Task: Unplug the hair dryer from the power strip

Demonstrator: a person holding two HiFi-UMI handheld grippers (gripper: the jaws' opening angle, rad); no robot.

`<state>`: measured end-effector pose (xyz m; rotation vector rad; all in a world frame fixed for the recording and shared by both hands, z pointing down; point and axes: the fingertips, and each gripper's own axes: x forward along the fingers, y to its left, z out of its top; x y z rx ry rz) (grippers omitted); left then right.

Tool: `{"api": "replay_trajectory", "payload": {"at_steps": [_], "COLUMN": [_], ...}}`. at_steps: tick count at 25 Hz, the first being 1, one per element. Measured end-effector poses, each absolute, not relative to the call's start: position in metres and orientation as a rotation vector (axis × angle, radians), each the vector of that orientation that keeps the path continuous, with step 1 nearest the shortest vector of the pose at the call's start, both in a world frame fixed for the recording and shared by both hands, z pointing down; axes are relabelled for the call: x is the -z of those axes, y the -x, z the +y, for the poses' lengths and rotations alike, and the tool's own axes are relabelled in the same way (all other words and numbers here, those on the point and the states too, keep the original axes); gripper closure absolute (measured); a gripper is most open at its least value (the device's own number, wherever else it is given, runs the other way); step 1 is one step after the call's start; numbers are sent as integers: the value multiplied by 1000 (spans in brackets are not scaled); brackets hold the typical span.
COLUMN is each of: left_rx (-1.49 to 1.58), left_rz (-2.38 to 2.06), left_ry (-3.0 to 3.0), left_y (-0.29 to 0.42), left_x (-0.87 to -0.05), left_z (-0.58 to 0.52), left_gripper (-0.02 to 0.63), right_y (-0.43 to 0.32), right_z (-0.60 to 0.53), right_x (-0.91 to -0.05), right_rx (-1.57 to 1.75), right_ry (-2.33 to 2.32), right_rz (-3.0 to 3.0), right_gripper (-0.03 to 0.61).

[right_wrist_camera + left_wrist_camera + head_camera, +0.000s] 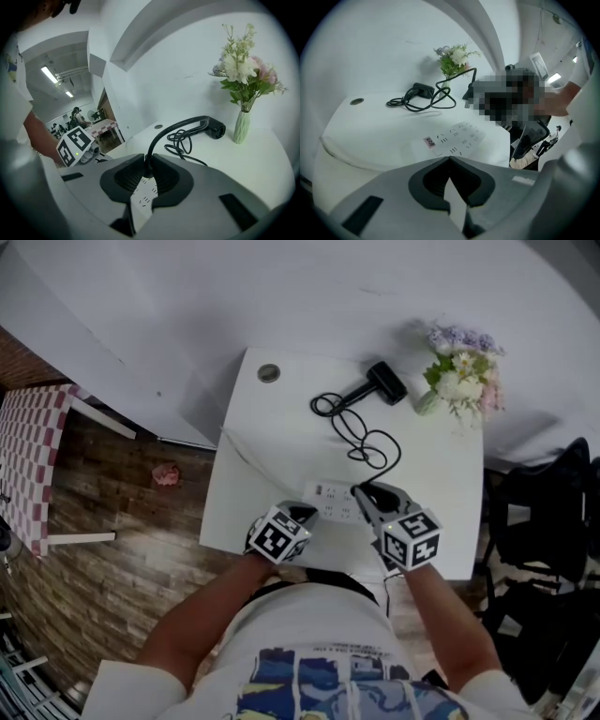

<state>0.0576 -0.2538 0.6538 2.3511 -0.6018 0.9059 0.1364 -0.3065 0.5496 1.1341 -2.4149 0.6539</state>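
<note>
A black hair dryer (384,382) lies at the table's far side, and its cord (361,437) coils toward me. The white power strip (330,500) lies flat in front of both grippers. My right gripper (367,497) is shut on the cord's black plug (146,168), which hangs above the strip (142,200); the cord arches away to the dryer (213,127). My left gripper (302,515) sits at the strip's near left end. Its jaws (450,160) are shut with nothing seen between them, and the strip (457,138) lies just ahead with bare sockets.
A pale green vase of flowers (459,376) stands at the far right corner of the white table (253,456). A round cable hole (269,373) is at the far left. A black chair (548,521) stands to the right, a checkered table (33,456) to the left.
</note>
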Motion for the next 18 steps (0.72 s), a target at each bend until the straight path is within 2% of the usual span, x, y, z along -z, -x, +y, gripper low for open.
{"api": "replay_trajectory", "payload": {"at_steps": [11,18], "left_rx": [-594,-515], "left_rz": [-637,-649], "left_ry": [-2359,-2401], "left_y": [-45,-35], "left_x": [-602,-564], "left_z": [-251,-238], "left_gripper": [611,612], "right_y": [-156,-167], "right_z": [-283,-261], "right_x": [-536,-532], "right_rx": [-710,-730], "right_ry": [-1186,-1221], "right_rz": [-2420,-2407], "right_gripper": [523,523]}}
